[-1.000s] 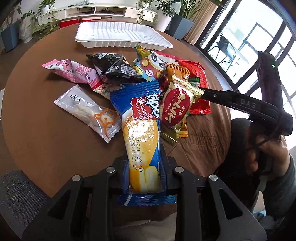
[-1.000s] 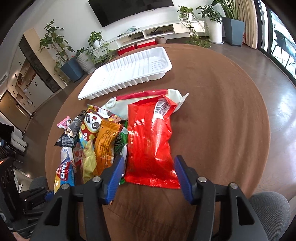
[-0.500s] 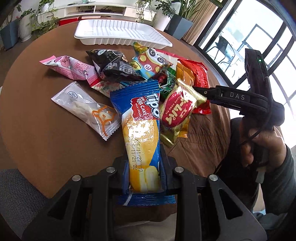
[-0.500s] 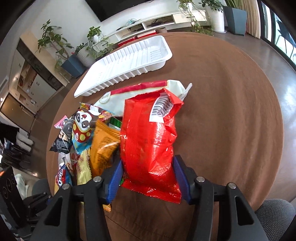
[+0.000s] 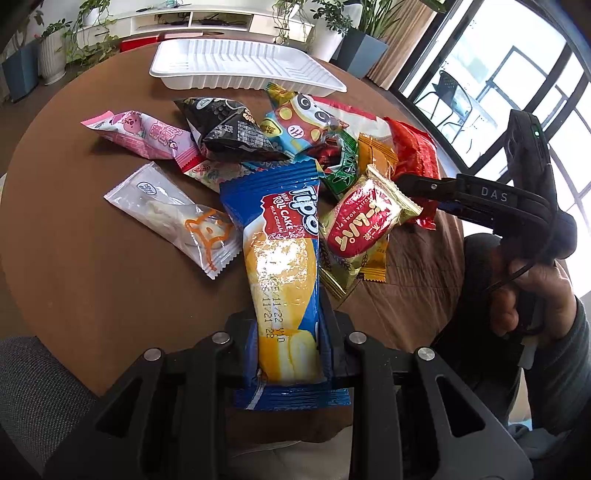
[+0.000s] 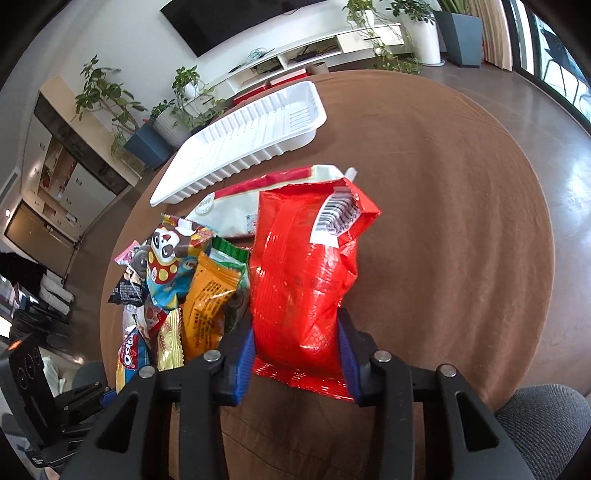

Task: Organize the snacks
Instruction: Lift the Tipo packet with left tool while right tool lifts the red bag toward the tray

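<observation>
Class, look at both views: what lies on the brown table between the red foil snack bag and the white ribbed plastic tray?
A white packet with a red stripe lies between red bag and tray, clearest in the right wrist view.

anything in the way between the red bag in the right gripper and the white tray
Only low clutter: a white packet with a red stripe lies flat between the red bag and the white tray. Lifted, the bag should pass over it.

Round brown tabletop (image 6: 443, 229); behind it potted plants (image 6: 107, 107), a white shelf (image 6: 317, 48), a dark TV (image 6: 229, 22).
</observation>
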The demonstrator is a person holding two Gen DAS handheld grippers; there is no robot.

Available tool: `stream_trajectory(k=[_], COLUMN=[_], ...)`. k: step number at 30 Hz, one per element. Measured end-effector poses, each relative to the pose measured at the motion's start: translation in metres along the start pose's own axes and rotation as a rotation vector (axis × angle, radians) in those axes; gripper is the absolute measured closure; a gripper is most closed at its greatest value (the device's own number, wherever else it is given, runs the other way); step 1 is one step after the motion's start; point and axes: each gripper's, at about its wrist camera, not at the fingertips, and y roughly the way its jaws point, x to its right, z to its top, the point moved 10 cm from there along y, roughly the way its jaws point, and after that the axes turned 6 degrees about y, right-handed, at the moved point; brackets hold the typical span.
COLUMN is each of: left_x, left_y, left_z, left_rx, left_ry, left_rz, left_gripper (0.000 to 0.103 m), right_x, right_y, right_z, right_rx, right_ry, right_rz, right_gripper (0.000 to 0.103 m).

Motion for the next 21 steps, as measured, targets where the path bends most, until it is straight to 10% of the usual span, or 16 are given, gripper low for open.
stream_trajectory(k=[21], left_x=[-0.013], left_y=[-0.036], left_z=[0.017], left_rx=[0.08], left_ry=[-0.058], left_rz=[-0.077], left_gripper=[0.079], right_x=[0.018], right_y=[-0.028], right_z=[0.017], right_rx=[0.059], right_ry=[0.072], right_rz=[0.016], right_gripper=[0.061])
